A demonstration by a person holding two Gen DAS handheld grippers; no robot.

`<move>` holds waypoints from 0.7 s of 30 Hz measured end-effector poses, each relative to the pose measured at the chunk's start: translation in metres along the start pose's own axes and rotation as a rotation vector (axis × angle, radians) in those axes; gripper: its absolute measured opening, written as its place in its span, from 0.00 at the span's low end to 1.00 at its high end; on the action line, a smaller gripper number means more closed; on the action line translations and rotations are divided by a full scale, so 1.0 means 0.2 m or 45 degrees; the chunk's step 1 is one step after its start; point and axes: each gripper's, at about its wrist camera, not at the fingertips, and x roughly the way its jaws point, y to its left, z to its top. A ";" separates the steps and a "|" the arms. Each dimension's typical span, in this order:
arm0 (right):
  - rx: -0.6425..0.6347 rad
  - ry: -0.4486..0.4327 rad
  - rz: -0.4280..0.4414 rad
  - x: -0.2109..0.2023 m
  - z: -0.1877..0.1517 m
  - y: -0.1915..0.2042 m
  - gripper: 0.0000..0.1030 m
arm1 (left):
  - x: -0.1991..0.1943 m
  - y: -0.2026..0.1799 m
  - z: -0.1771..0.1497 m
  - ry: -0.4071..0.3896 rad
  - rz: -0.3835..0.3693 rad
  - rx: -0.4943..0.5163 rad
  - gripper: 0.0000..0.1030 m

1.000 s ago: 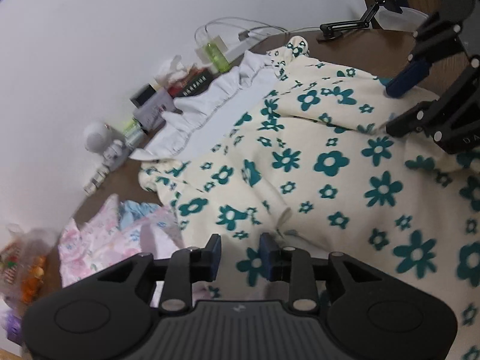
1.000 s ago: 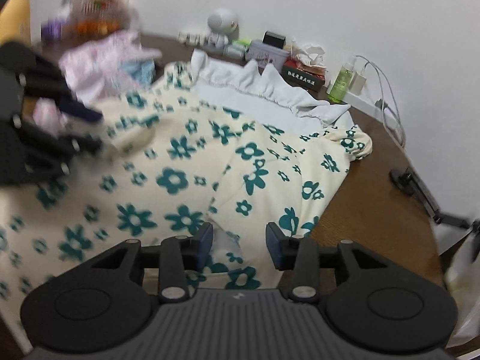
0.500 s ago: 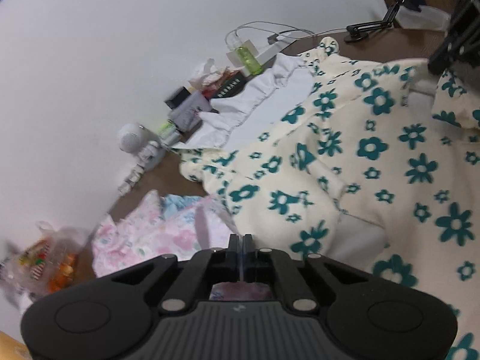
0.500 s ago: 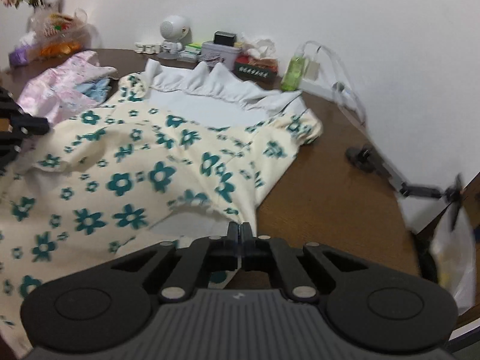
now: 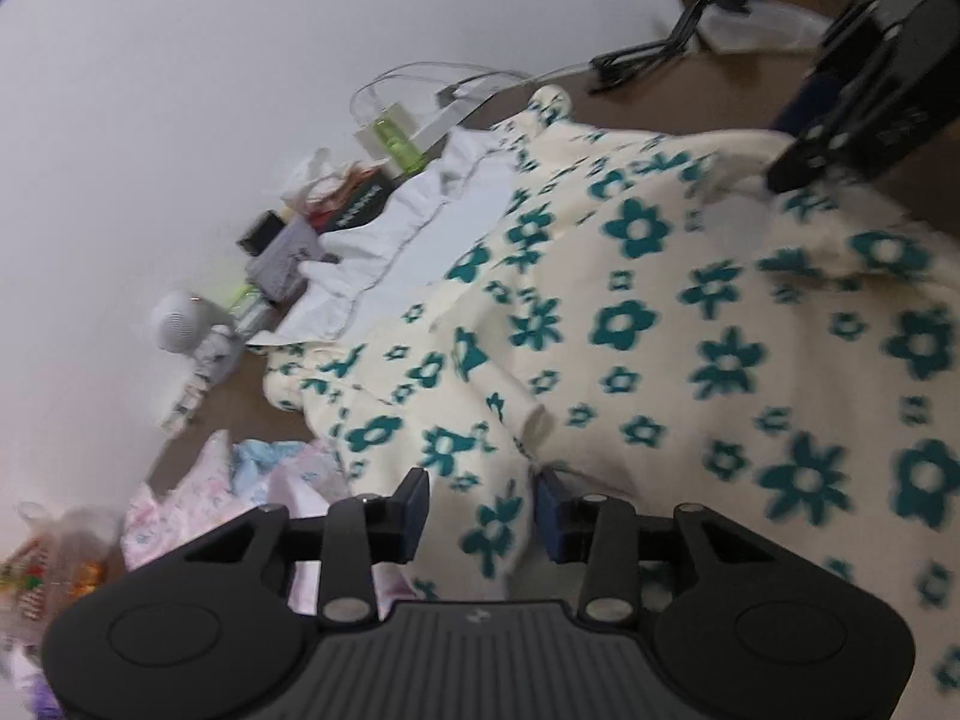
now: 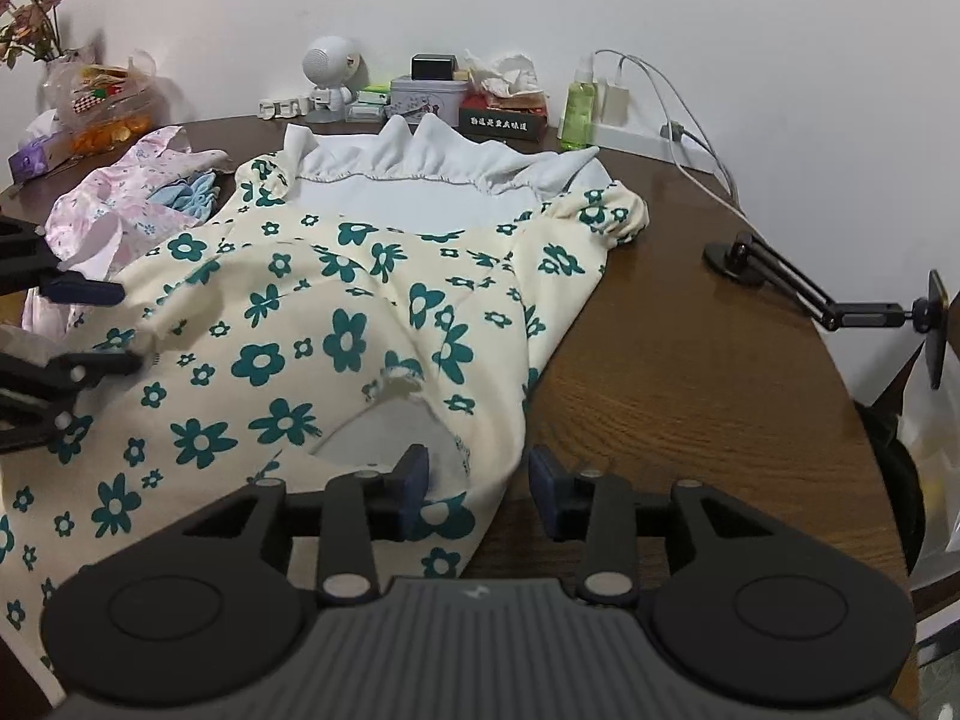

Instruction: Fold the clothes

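The floral garment (image 6: 336,324) lies spread over the brown tabletop (image 6: 690,372), rumpled, its white ruffled hem (image 6: 432,171) at the far end from both claws and its near edge running under them. Its long axis runs away from the claws, toward the wall.

The right claw (image 6: 479,495) is spread, with the garment's right-hand edge lying in the gap between its fingers; bare tabletop begins just to the right of it. The left claw (image 5: 483,516) is spread too, with a fold of floral cloth hanging between its fingers, the bulk of the garment ahead and to its right. A pink garment (image 5: 240,492) sits just to its left.

Each claw stands at its own side of the near edge, so neither is nearer; the cloth lies directly ahead of both. The garment is not yet a neat fold. Any fold along the long axis would, I judge, carry the near edge forward toward the ruffle, and both claws would need to close on the cloth already between their fingers.
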 end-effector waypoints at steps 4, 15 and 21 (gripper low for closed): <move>0.006 0.005 0.018 0.00 -0.02 0.00 0.21 | 0.05 -0.02 0.01 0.024 0.059 0.030 0.01; 0.096 0.051 0.087 -0.03 -0.05 -0.15 0.09 | 0.03 0.03 -0.08 0.027 0.286 0.096 0.01; 0.187 -0.055 0.188 -0.16 -0.04 -0.21 0.26 | -0.04 0.08 -0.07 0.009 0.240 -0.014 0.32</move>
